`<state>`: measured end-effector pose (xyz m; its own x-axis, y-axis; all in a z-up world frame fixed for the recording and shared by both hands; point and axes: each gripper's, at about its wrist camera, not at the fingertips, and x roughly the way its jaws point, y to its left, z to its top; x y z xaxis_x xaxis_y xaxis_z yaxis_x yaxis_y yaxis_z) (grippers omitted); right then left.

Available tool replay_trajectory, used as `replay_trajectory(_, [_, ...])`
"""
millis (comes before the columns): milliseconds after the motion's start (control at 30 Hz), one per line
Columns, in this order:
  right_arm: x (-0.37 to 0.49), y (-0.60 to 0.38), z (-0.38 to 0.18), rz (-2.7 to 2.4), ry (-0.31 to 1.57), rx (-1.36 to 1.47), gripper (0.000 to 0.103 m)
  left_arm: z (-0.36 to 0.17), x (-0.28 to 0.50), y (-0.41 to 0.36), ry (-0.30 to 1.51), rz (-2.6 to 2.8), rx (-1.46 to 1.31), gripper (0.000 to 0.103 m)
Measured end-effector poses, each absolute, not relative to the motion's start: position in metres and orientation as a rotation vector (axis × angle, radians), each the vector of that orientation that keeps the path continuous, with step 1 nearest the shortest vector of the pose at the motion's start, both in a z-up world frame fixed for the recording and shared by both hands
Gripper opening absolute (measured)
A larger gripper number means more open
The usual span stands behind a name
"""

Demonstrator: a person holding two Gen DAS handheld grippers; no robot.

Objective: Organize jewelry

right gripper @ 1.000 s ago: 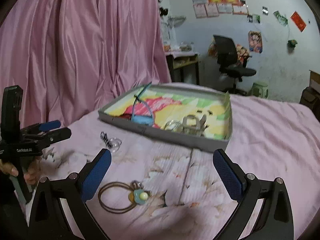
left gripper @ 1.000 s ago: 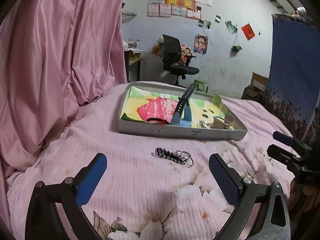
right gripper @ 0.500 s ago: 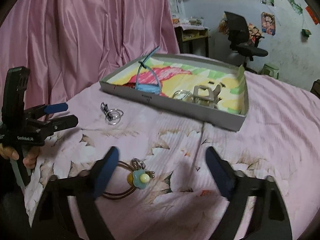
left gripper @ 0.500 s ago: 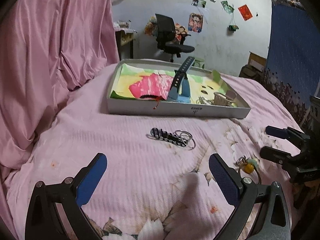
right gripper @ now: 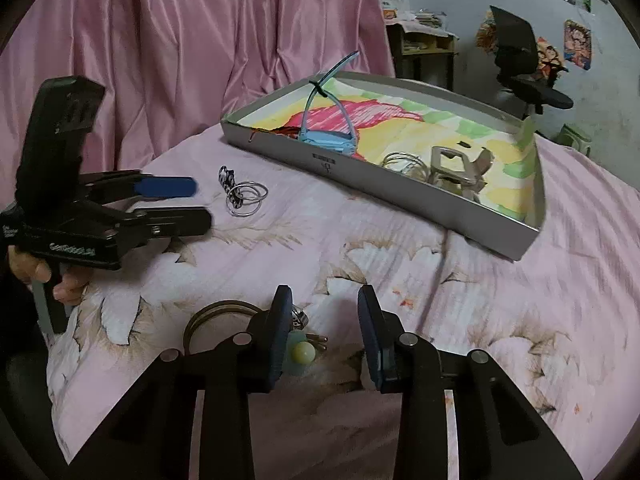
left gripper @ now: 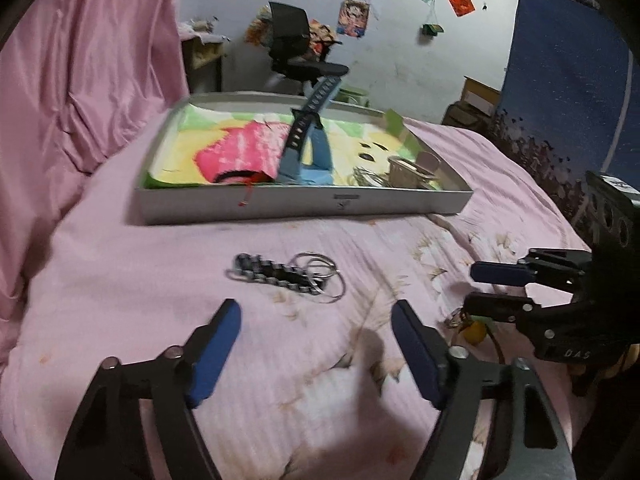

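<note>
Right gripper point(right gripper: 324, 328) drops low and its fingers narrow around the bead charm point(right gripper: 301, 351) on the bedspread point(right gripper: 360, 240), not yet pinching. Left gripper point(left gripper: 316, 344) closes in, spread wide, on the chain point(left gripper: 276, 276). Both pickups look imminent; tray point(right gripper: 384, 190) waits.

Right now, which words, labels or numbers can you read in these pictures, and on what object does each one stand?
"DAS": on the right tool, body side; possibly cut off.
White lettering on the left tool body: too blurred to read surely.
Small dark label on the tray front wall: too small to read.
Posters on the wall: too blurred.
</note>
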<state>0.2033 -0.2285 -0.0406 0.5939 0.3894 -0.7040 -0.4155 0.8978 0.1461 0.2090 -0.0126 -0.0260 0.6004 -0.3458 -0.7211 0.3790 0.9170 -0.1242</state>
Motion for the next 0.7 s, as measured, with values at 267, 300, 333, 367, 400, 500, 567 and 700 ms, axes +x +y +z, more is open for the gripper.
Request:
replay_trajectory(267, [0.208, -0.225, -0.045, 0.532, 0.852, -0.040, 0.022, -0.034, 0.233, -0.014, 0.883, -0.463, -0.076, 0.039])
replay_trajectory(300, [0.208, -0.225, -0.046, 0.536, 0.855, -0.041, 0.022, -0.035, 0.235, -0.014, 0.891, -0.465, -0.085, 0.035])
replay_trajectory(333, [0.208, -0.224, -0.047, 0.541, 0.860, -0.043, 0.022, -0.037, 0.236, -0.014, 0.899, -0.465, -0.093, 0.031])
replay_trajectory(367, [0.208, -0.222, -0.048, 0.545, 0.865, -0.047, 0.021, -0.039, 0.238, -0.015, 0.907, -0.465, -0.102, 0.029])
replay_trajectory(400, [0.208, -0.221, -0.049, 0.547, 0.868, -0.049, 0.020, -0.040, 0.239, -0.015, 0.912, -0.466, -0.109, 0.023])
replay_trajectory(500, [0.207, -0.219, -0.049, 0.553, 0.872, -0.056, 0.018, -0.042, 0.243, -0.014, 0.928, -0.466, -0.129, 0.009])
replay_trajectory(567, [0.207, -0.219, -0.049, 0.555, 0.872, -0.053, 0.017, -0.044, 0.244, -0.013, 0.930, -0.470, -0.145, 0.008])
replay_trajectory(700, [0.206, -0.220, -0.049, 0.555, 0.870, -0.049, 0.007, -0.044, 0.243, -0.014, 0.923, -0.476, -0.155, 0.004])
